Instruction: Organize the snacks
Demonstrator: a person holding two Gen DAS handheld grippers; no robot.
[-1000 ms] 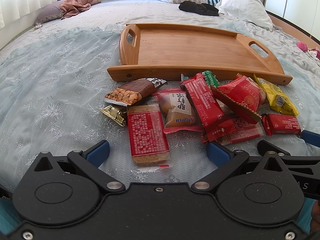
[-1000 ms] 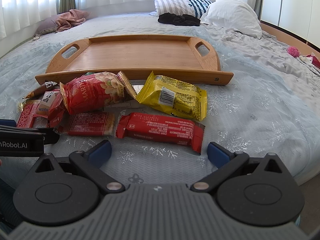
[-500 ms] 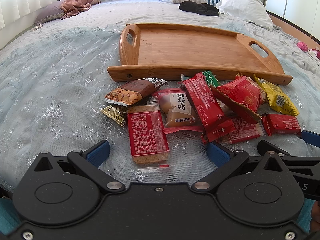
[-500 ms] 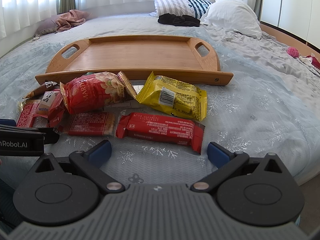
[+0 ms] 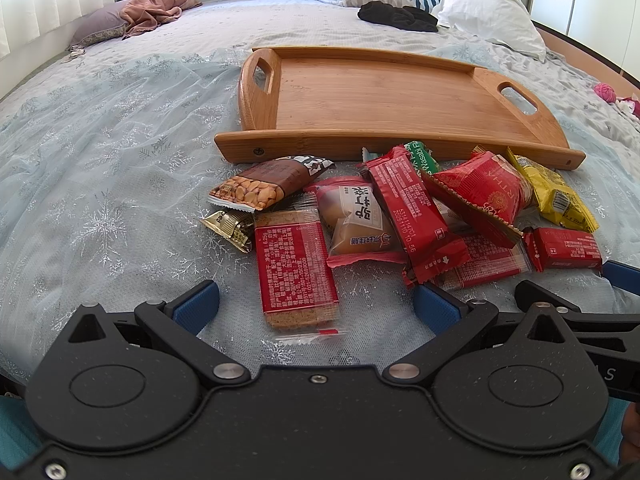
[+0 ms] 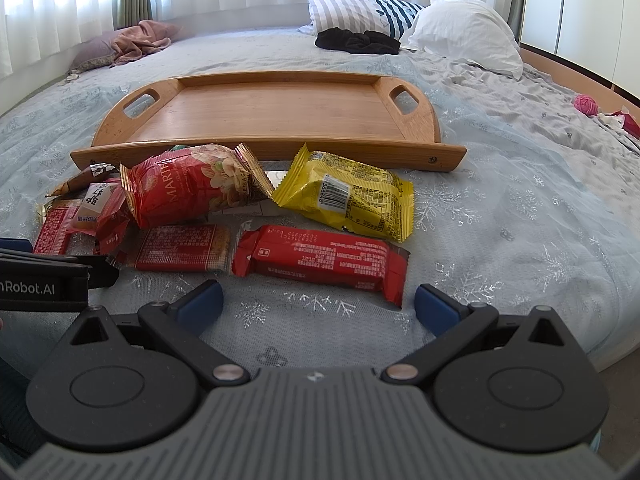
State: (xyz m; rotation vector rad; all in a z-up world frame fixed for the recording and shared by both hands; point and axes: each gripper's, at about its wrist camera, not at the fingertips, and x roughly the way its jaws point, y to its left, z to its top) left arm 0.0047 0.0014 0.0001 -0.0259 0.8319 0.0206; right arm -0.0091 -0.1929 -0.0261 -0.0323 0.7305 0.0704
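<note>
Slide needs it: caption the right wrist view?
Open right gripper hovers before a red snack bar; wooden tray empty behind.

- Left gripper [image 5: 316,306]: held low and level, blue-padded fingers [image 5: 197,306] spread wide apart, nothing between them.
- Right gripper [image 6: 316,306]: just beside it, likewise wide apart and seemingly empty.

The tray [image 5: 384,96] at mid-frame was smooth wood with a soft satin sheen and visible grain. Under it the bed [image 5: 100,168] wore thin, gauzy cloth with glittery snowflake print. The snack wrappers [image 5: 404,200] were glossy, crinkled foil and plastic; the biscuit pack [image 5: 294,264] was clear film. The left tongs [image 5: 316,306] had matt black plastic bodies, blue matt pads [image 5: 198,306] and bright metal pins; the right tongs [image 6: 318,304] had ribbed grey plastic.
</note>
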